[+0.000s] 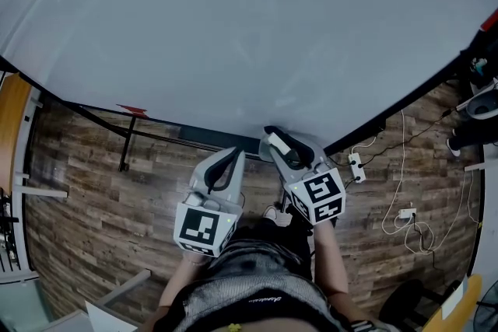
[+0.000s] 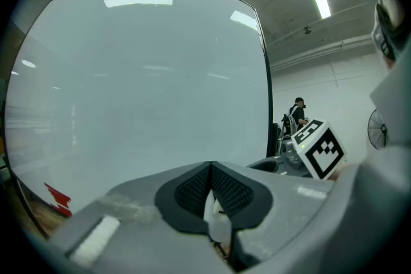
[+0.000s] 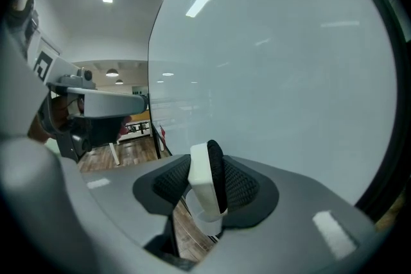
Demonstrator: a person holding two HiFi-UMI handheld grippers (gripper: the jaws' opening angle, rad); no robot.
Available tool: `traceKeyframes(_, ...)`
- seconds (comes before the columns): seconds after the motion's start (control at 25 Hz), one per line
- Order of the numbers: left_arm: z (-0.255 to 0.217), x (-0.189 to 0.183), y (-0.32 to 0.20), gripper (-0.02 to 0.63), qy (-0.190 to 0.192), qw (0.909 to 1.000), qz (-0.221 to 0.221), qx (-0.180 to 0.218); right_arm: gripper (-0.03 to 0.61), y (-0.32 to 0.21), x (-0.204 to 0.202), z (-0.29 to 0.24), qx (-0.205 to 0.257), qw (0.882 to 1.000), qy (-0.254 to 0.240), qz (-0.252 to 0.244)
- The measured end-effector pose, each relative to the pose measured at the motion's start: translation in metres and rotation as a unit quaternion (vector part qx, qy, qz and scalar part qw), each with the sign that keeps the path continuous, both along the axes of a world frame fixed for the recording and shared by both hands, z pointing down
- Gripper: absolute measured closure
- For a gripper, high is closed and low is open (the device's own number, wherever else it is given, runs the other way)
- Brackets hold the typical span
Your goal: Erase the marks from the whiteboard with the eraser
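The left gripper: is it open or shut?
Shut: the left gripper has its black pads touching at the tips, nothing between them.

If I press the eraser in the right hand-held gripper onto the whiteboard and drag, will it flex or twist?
The eraser looks rigid, a white plastic body, so probably no flex; its black felt face may compress slightly. The right hand-held gripper pinches only part of it, so dragging could pivot it.

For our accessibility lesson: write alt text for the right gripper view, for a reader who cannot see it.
The right gripper grips a white eraser with a black face, upright between its jaws. Ahead stands a blank whiteboard.
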State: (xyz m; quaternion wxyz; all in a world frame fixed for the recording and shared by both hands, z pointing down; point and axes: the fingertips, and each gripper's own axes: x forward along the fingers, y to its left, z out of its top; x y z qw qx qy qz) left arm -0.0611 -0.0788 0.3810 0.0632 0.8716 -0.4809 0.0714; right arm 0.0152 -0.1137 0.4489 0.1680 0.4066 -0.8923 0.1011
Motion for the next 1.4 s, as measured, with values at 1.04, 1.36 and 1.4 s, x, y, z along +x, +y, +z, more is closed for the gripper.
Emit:
traceKeyframes(1.04, 0.016, -0.008, -0.016, 0.614, 0.001, 0.9997, 0.000, -0.025, 0.420, -0.013, -0.007, 0.057, -0.052, 0.998, 0.018, -0.009)
traceKeyframes(1.36, 0.021, -0.005, -0.017, 0.614, -0.004, 0.9996, 0.008, -0.026, 0.417, -0.013, -0.004, 0.073, -0.059, 0.997, 0.042, -0.005)
traceKeyframes(1.4, 0.022, -0.006, -0.017, 0.614, -0.007, 0.9996, 0.011, -0.025, 0.417, -0.013, -0.005, 0.075, -0.061, 0.997, 0.045, -0.005)
